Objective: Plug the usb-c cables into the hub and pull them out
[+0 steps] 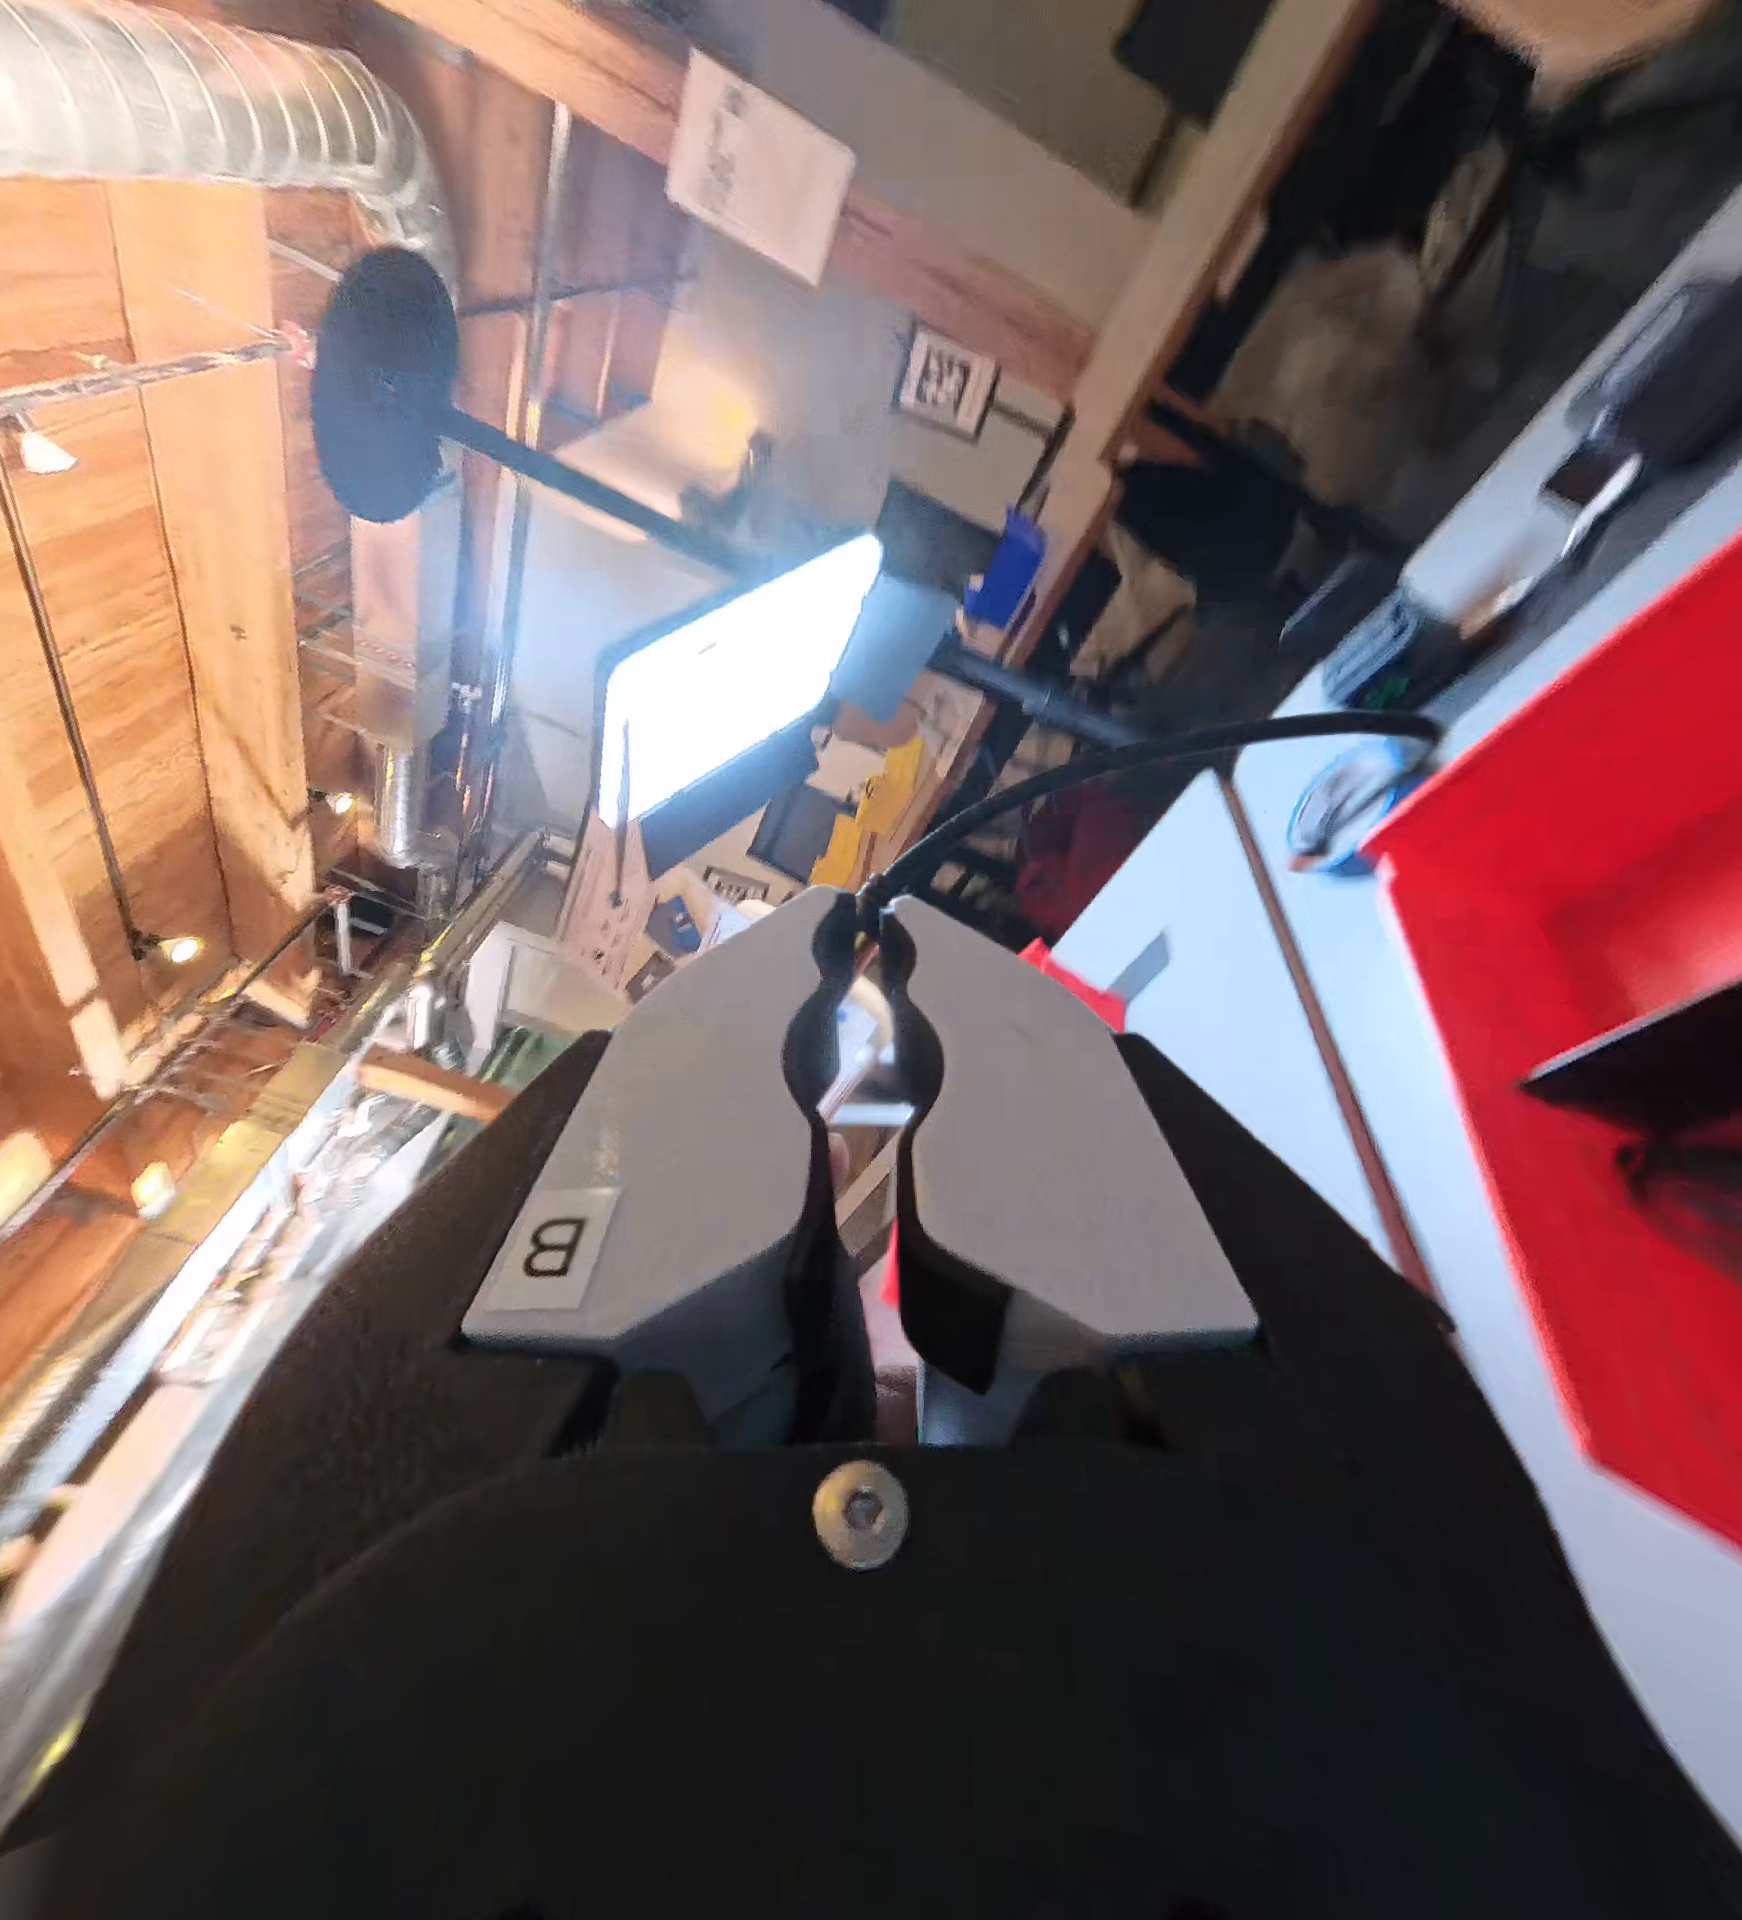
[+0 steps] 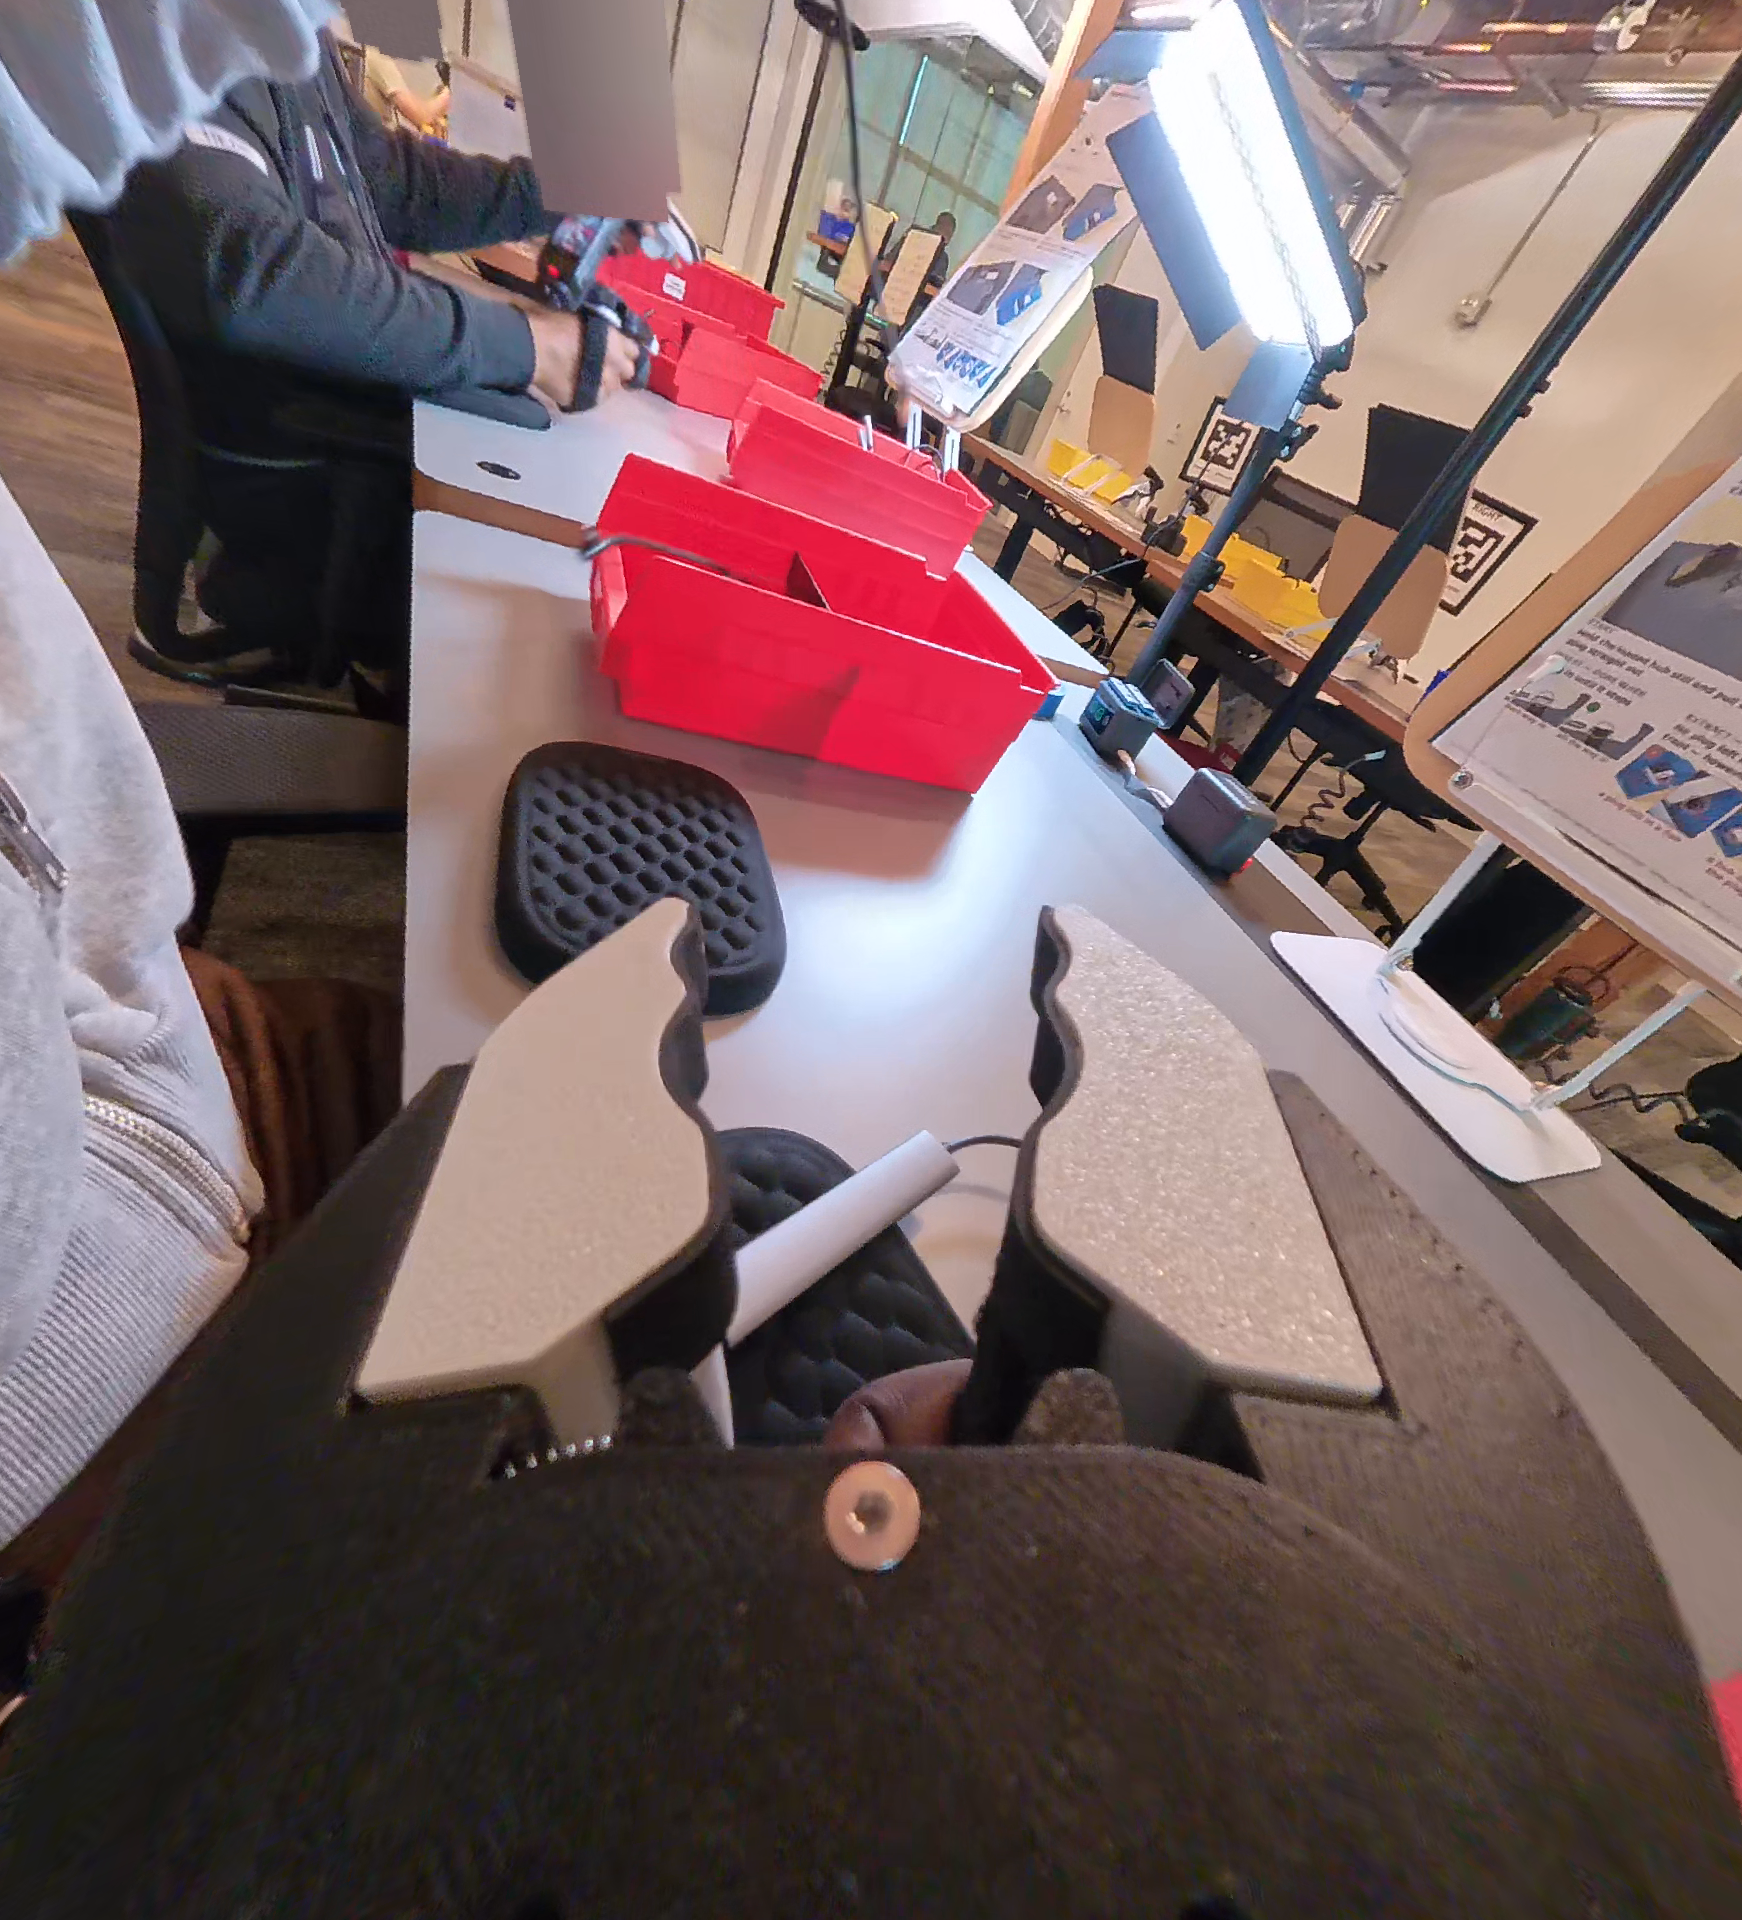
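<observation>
Jaws, left gripper [image 1: 864, 914]: closed, tips pinching a thin black cable [image 1: 1106, 764] at their very end. Cable arcs away from the tips toward the worktop [image 1: 1262, 997] and ends at its far part, beside a roll of blue tape [image 1: 1350, 805]; its far end is too blurred to identify. Left wrist view is tilted steeply and motion-blurred, gripper lifted clear of the worktop.

Jaws, right gripper [image 2: 867, 935]: spread wide, nothing between the tips. Below and between the fingers lies a white cylindrical piece [image 2: 846, 1210], slanted, with a thin dark cable [image 2: 986, 1143] leaving its upper end; it rests partly on a black honeycomb pad [image 2: 846, 1320]. Whether this piece is the hub cannot be told.

Worktop contents, right wrist view: second black honeycomb pad [image 2: 628, 852], flat, just beyond the left finger tip. Red bin [image 2: 815, 665] with an inner divider, farther along, a dark cable [image 2: 638, 545] hanging over its near rim. Further red bins [image 2: 846, 478] in a row behind it. Two small grey cube devices [image 2: 1215, 821] near the far edge. White stand base [image 2: 1428, 1049] carrying an instruction board [image 2: 1656, 727].

Surroundings: lit panel lamp [image 2: 1251, 177] on a stand; a seated person in dark clothing [image 2: 295, 312] at the far end of the worktop; grey zipped sleeve [image 2: 46, 987] at left.
</observation>
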A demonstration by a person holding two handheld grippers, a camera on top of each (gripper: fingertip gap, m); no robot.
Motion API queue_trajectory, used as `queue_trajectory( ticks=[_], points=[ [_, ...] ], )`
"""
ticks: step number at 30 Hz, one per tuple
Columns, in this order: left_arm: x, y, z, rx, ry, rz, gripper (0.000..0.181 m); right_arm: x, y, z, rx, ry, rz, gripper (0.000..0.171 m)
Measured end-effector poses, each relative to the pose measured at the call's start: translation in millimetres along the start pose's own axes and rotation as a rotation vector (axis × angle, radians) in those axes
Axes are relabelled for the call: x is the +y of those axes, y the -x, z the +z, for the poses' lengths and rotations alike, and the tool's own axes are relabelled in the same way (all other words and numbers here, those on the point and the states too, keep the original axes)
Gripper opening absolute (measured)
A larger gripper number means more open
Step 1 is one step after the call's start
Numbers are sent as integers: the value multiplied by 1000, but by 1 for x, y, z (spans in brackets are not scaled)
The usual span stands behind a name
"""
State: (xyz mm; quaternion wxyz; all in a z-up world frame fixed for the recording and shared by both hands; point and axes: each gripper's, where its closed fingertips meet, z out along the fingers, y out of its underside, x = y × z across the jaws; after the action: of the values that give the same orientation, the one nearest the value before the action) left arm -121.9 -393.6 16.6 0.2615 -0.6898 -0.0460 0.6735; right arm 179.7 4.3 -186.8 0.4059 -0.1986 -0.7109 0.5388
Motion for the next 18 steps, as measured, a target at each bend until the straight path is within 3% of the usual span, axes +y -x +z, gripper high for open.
queue_trajectory(
  ticks=[4,9,12,18],
  points=[
    [-36,-14,-10,11,-192,-244,0,-5,5,9,-15,-29,59,60],
    [-84,-73,-24,183,-406,-472,0,-20,24,33,-73,-117,126,59],
    [-76,-119,-15,251,-320,-383,0,-20,37,49,-89,-96,76,59],
    [-23,-202,-14,655,-29,-454,18,-13,35,50,-99,-74,97,58]
  ],
)
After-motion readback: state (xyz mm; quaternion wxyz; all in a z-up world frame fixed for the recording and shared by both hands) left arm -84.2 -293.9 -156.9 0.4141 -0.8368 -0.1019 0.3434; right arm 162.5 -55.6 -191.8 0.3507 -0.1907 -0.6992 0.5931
